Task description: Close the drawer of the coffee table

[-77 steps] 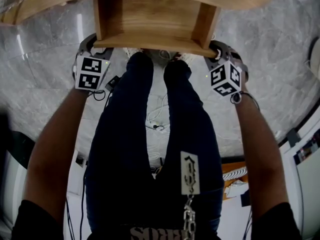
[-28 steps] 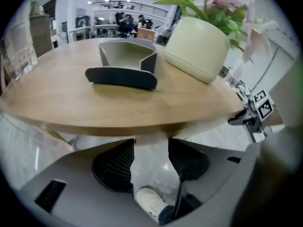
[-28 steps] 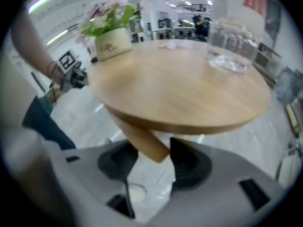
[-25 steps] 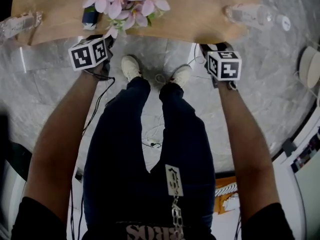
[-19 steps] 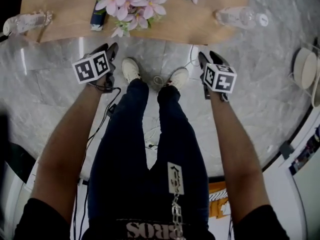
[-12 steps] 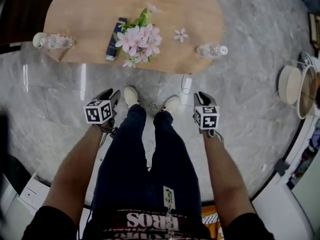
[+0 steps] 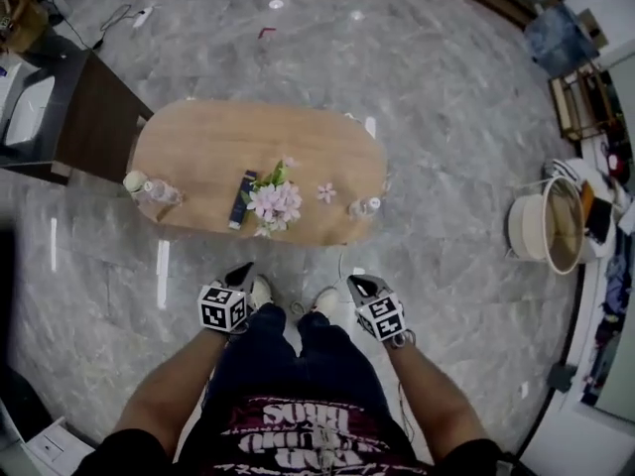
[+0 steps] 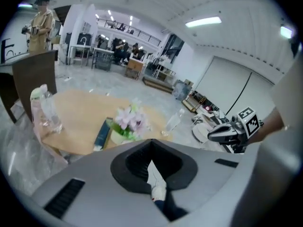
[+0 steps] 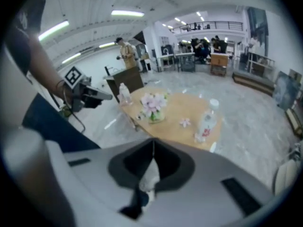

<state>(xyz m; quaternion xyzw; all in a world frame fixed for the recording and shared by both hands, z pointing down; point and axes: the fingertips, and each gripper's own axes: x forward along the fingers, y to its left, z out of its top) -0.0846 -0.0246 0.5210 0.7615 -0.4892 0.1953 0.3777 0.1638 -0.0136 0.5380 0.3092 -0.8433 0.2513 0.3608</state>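
The oval wooden coffee table stands well below and ahead of me; no open drawer shows along its near edge. It also appears in the left gripper view as the table and in the right gripper view as the table. My left gripper and right gripper hang in the air beside my shoes, short of the table. Both are shut with nothing between their jaws, as the left gripper and right gripper show in their own views.
On the table are pink flowers, a dark blue box and two plastic bottles. A dark cabinet stands at its left end. A round tub sits at the right. A person stands far off.
The drawer that stood open three seconds ago is no longer out. Both grippers have come up and away from the table edge, their jaws have shut, and the table looks much smaller.
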